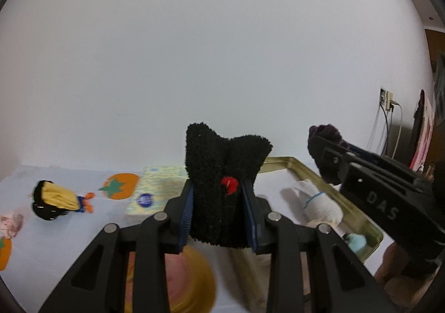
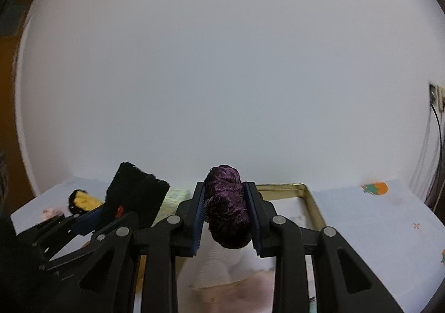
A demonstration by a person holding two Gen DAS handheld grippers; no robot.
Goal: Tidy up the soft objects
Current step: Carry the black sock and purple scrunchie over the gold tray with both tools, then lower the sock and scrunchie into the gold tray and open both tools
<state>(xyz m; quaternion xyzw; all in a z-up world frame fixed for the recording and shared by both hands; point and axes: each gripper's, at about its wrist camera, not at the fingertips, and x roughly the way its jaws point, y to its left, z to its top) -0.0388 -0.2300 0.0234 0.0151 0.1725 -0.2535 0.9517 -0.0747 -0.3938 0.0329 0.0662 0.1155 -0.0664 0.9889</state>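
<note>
Socks are the soft things in hand: a rolled black sock [image 1: 222, 190] with a small red mark [image 1: 229, 184] sits clamped between the pads of the left hand-held gripper [image 1: 219, 210], raised above the counter [image 1: 69, 229], and a rolled purple sock [image 2: 228, 207] is clamped the same way in the right hand-held gripper [image 2: 226, 218]. Both rolls stand with their long axis running along the fingers, up and away from the cameras, the free ends poking out past the fingertips toward the white wall [image 1: 222, 49]; the black one's top end is pinched into two humps.

Just beyond and to the right lies an open gold tin [image 1: 303, 167], its rim near the purple roll, and inside it a white sock roll [image 1: 322, 204] and a pale blue one [image 1: 356, 240] already rest. The step in hand looks like carrying both rolls to that tin. To do it well I would keep the squeeze steady so neither roll unfurls, bring each one low over a bare part of the tin beside the white roll, lay it on its side with its long axis matching its neighbours, and only then ease the pads apart.

Farther left on the counter lie a yellow and black sock [image 1: 54, 200], a patterned packet [image 1: 155, 190] and printed orange fruit shapes [image 1: 121, 185]
</note>
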